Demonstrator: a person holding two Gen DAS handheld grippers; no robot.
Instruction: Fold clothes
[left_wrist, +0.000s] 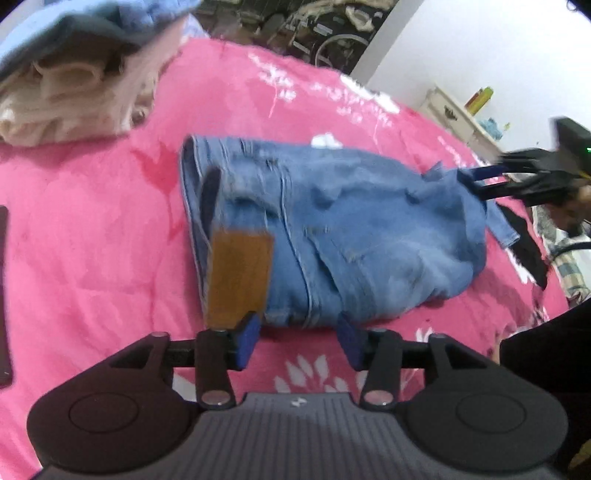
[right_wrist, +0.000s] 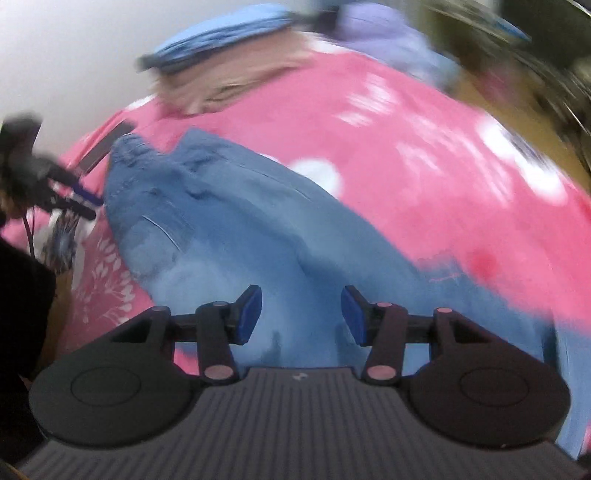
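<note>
Folded blue jeans (left_wrist: 332, 232) with a brown waistband patch (left_wrist: 238, 273) lie on the pink floral bedspread (left_wrist: 92, 240). My left gripper (left_wrist: 299, 341) is open and empty just short of the jeans' near edge. My right gripper (right_wrist: 301, 314) is open and empty over the other end of the jeans (right_wrist: 229, 229); that view is blurred by motion. In the left wrist view the right gripper (left_wrist: 480, 181) shows at the jeans' far right edge. In the right wrist view the left gripper (right_wrist: 86, 201) shows at the jeans' far left edge.
A pile of cream, white and light blue clothes (left_wrist: 74, 88) sits at the back left of the bed. A dark flat object (left_wrist: 3, 295) lies at the left edge. Dark clothing (left_wrist: 524, 243) lies at the right. A white cabinet (left_wrist: 461, 114) stands beyond the bed.
</note>
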